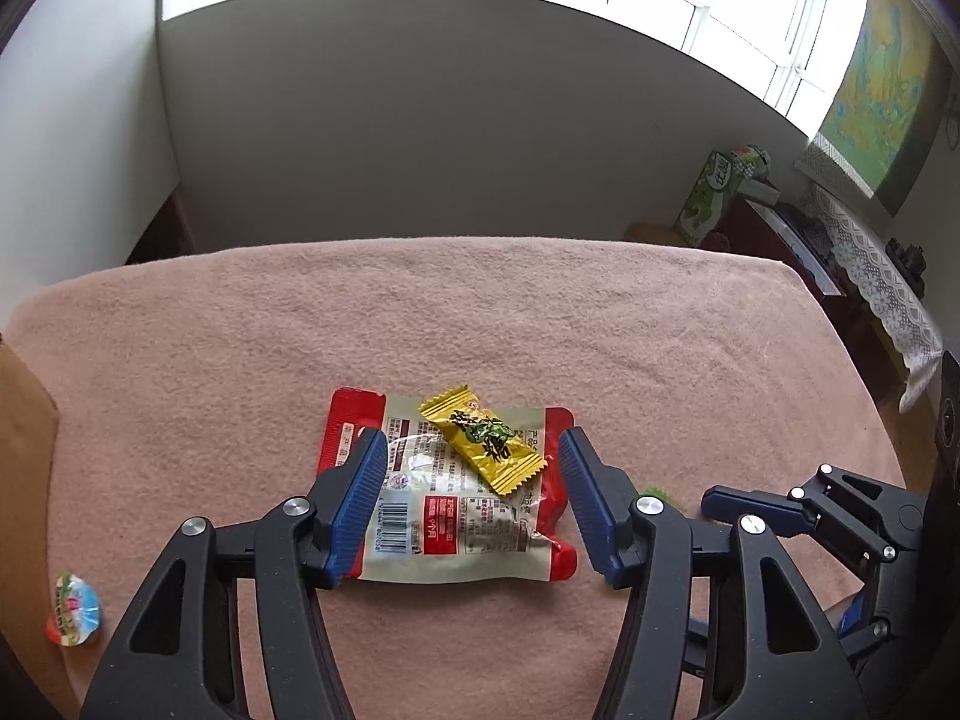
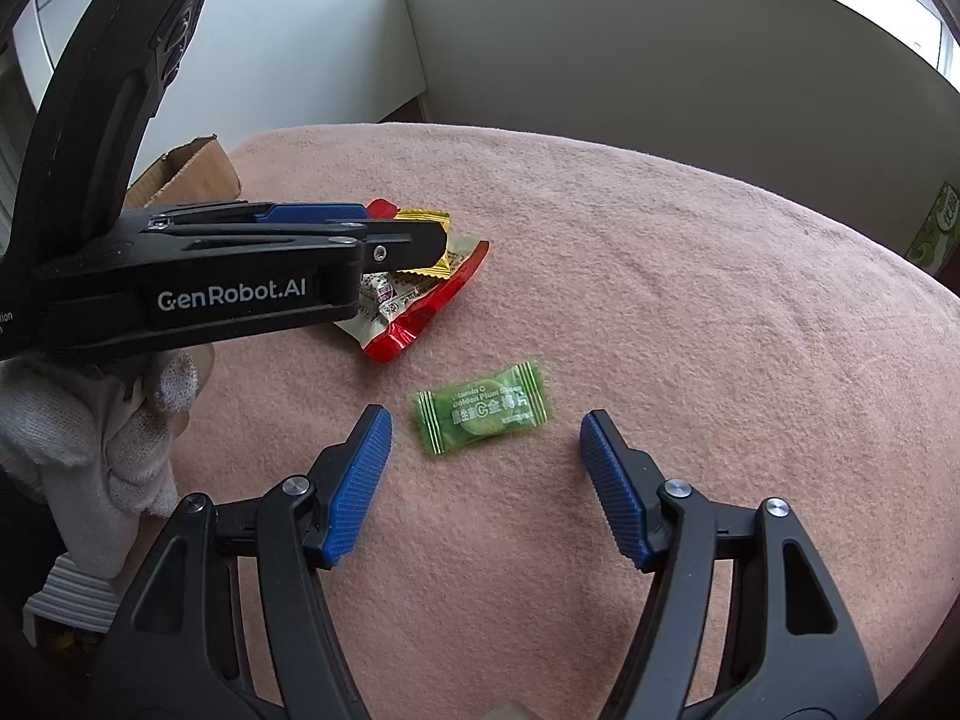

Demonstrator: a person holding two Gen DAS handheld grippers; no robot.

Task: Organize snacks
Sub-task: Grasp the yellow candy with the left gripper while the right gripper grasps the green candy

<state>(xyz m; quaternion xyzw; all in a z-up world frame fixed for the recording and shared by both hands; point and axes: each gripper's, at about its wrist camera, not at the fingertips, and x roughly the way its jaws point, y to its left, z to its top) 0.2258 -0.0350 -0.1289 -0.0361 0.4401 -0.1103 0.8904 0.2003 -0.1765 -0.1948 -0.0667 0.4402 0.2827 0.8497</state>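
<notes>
A red and white snack packet (image 1: 444, 516) lies flat on the pink cloth (image 1: 480, 312), with a yellow candy (image 1: 483, 441) resting on it. My left gripper (image 1: 472, 444) hovers over the packet, open, its blue pads (image 1: 360, 486) on either side of it and not pressing. In the right wrist view the left gripper (image 2: 360, 240) covers part of the packet (image 2: 414, 312). A green candy (image 2: 480, 417) lies just ahead of my open right gripper (image 2: 485, 420), between its tips and untouched. Only a sliver of that green candy (image 1: 657, 491) shows in the left wrist view, beside the right gripper (image 1: 720, 501).
A cardboard box (image 1: 24, 450) (image 2: 186, 174) stands at the cloth's left edge. A small jelly cup (image 1: 75, 609) lies near the front left. A gloved hand (image 2: 120, 420) holds the left gripper. A green carton (image 1: 714, 198) stands beyond the table at the right.
</notes>
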